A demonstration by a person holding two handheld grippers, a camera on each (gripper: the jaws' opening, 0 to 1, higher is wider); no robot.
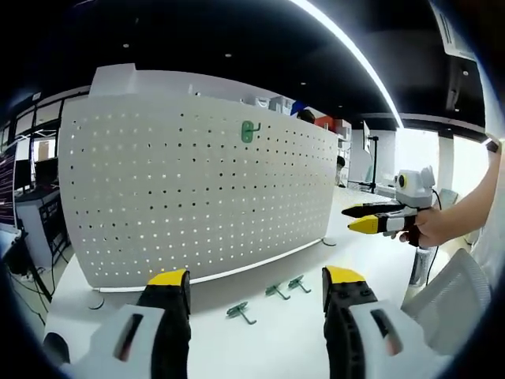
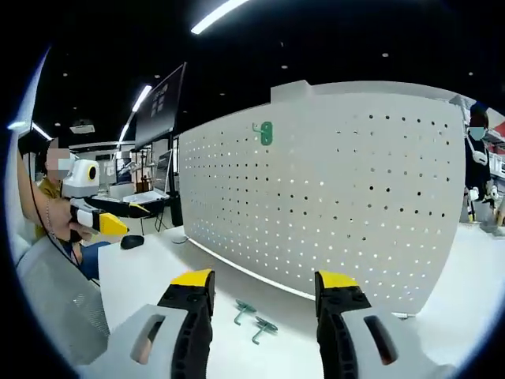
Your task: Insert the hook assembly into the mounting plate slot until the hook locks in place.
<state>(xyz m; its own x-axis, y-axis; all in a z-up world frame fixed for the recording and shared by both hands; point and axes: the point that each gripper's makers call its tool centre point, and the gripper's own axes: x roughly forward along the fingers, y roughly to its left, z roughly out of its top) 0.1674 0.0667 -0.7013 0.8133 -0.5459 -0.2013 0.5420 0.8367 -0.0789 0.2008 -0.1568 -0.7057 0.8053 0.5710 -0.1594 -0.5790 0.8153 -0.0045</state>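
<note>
Jaws of both the left gripper point(image 1: 256, 294) and right gripper point(image 2: 264, 296) stand released, grasping nothing. One green hook point(image 1: 250, 131) hangs high on the pegboard point(image 1: 197, 189); three loose hooks point(image 1: 241, 312) lie on the tabletop point(image 1: 276, 339) before the pegboard.

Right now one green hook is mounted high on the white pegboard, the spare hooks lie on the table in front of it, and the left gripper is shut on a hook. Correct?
Not quite. The left gripper is open and holds nothing, as the left gripper view shows. One green hook is mounted high on the pegboard, and the spare hooks lie on the table.
</note>
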